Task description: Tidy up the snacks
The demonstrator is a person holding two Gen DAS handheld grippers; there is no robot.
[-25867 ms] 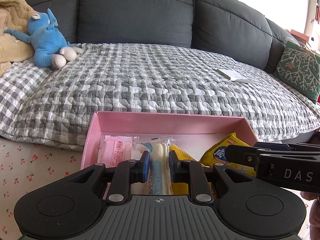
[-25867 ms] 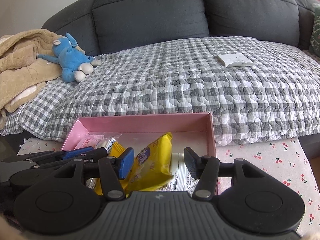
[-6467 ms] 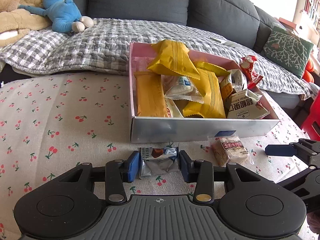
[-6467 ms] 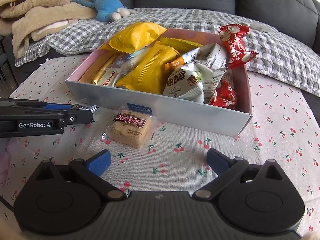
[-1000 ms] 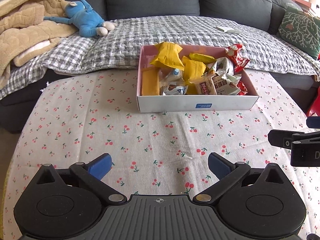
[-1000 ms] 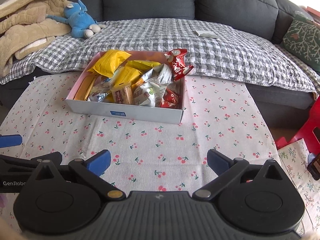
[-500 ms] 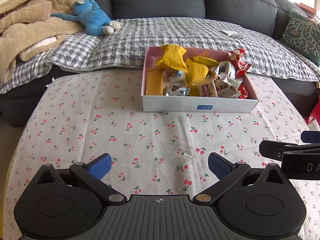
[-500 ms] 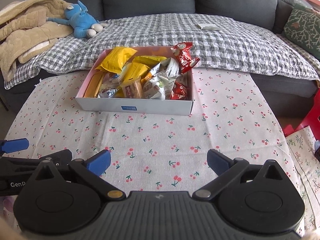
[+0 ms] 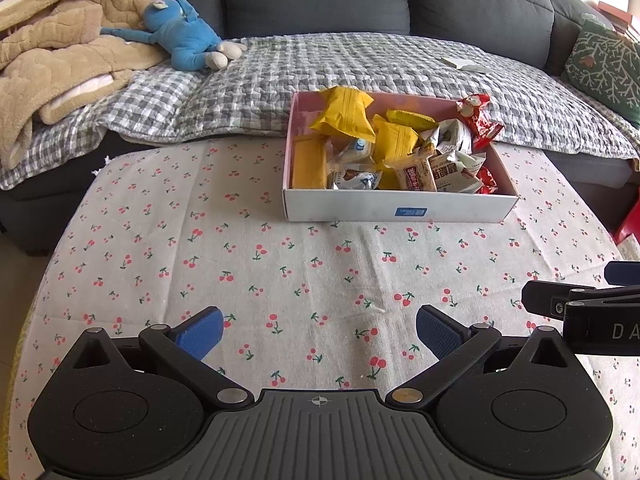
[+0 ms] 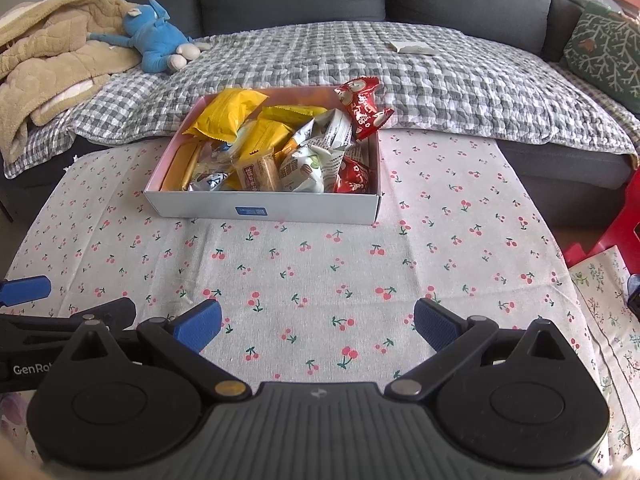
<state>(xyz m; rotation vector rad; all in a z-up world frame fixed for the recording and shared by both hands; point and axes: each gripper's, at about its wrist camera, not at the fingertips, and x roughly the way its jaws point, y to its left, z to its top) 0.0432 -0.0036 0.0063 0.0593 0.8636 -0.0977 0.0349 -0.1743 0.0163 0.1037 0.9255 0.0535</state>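
A box, white outside and pink inside (image 9: 400, 210) (image 10: 264, 208), stands on the far part of the cherry-print tablecloth and is piled with several snack packets: yellow bags (image 9: 346, 114) (image 10: 230, 112), a red packet (image 9: 478, 120) (image 10: 362, 106) leaning on its right rim, a brown-labelled cake (image 9: 414, 172) (image 10: 256, 174). My left gripper (image 9: 318, 330) is open and empty, well short of the box. My right gripper (image 10: 316, 324) is open and empty, also over the near cloth. Each gripper shows at the edge of the other's view.
A dark grey sofa with a grey checked quilt (image 9: 360, 68) lies behind the table. A blue plush toy (image 9: 180, 46) and a beige blanket (image 9: 52, 64) lie at the left, a green cushion (image 9: 604, 68) at the right. Something red (image 10: 620, 232) stands beside the table's right edge.
Both grippers stay open and empty and have shifted slightly; the box sits a little lower and nearer in both views than a second ago.
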